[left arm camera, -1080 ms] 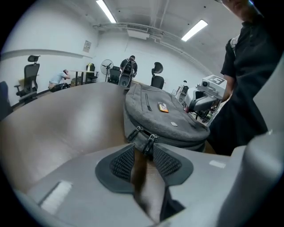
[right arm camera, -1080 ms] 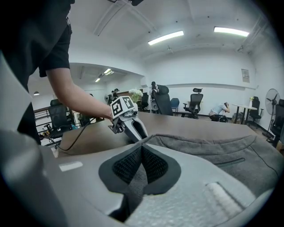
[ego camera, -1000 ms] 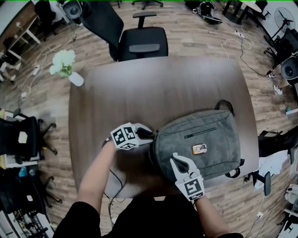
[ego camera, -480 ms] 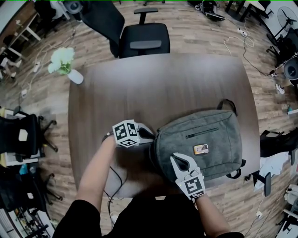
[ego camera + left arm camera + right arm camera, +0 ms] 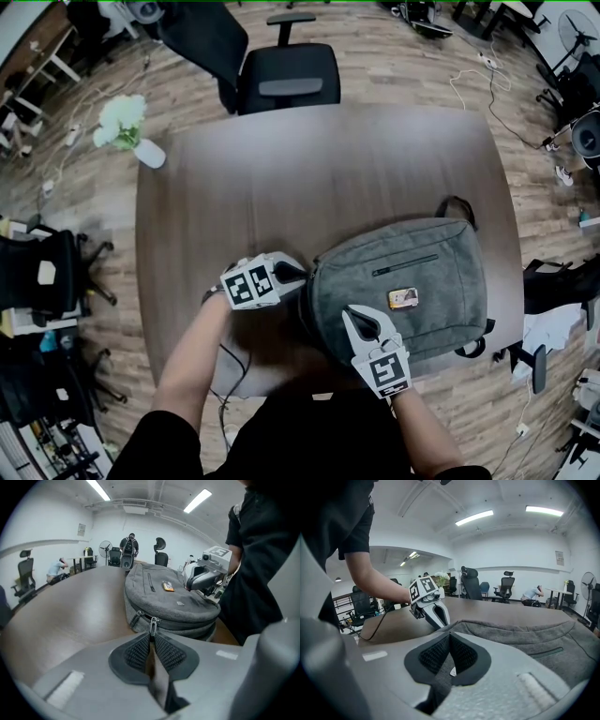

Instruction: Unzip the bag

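left gripper [image 5: 151, 637] closing, zip pull [image 5: 152, 625] right between its tips, at near end of bag [image 5: 403, 281]; zip track [image 5: 187, 622] runs off round bag side; right gripper [image 5: 449, 637] shut, pinching bag cloth

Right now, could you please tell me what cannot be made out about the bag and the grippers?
Head view: the zipper pull is hidden under the left gripper, whose closing jaws pinch it.
Head view: the print on the bag's label is too small.
Right gripper view: the fabric pinched by the right gripper bulges over the main zip.
Left gripper view: the zip's far run curves behind the bag.
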### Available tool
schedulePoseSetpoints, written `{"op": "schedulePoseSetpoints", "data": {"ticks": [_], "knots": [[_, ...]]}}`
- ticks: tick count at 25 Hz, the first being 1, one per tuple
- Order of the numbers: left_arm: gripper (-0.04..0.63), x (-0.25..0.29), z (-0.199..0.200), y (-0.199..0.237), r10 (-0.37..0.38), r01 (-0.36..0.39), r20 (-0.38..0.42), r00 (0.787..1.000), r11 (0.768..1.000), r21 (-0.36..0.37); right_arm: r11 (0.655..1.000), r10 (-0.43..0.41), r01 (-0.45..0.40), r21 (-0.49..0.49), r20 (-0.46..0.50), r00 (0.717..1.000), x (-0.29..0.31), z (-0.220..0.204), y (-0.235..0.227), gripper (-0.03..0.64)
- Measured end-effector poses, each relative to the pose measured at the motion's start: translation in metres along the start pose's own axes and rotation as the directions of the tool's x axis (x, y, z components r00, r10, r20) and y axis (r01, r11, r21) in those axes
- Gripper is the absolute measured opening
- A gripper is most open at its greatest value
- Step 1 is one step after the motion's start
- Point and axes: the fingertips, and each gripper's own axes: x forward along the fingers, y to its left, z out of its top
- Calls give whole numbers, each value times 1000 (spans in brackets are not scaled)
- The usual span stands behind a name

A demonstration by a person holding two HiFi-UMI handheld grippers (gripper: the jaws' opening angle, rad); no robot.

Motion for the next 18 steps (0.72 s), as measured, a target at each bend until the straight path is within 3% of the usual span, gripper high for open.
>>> {"op": "schedulePoseSetpoints", "data": {"ticks": [6, 8, 10, 12, 14, 18], "knots": [[54, -7, 6, 1, 205, -200, -28, 978, 972, 126, 1000, -4, 4, 6, 4, 1000, 0, -1, 0, 3], [54, -8, 7, 0, 277, -260, -48, 960, 940, 219, 1000, -7, 7, 4, 2, 1000, 0, -1, 0, 3], [54, -9, 7, -1, 357, -320, -60, 932, 890, 325, 1000, -11, 11, 3, 2, 1000, 0, -1, 1, 3], [52, -10, 7, -3, 417, -366, -56, 907, 847, 385, 1000, -16, 15, 3, 3, 1000, 0, -1, 1, 3], [52, -10, 5, -4, 449, -396, -48, 892, 830, 393, 1000, -16, 16, 3, 3, 1000, 0, -2, 1, 3], [52, -12, 7, -5, 480, -438, -26, 877, 819, 370, 1000, -14, 14, 0, 1, 1000, -1, -2, 0, 3]]}}
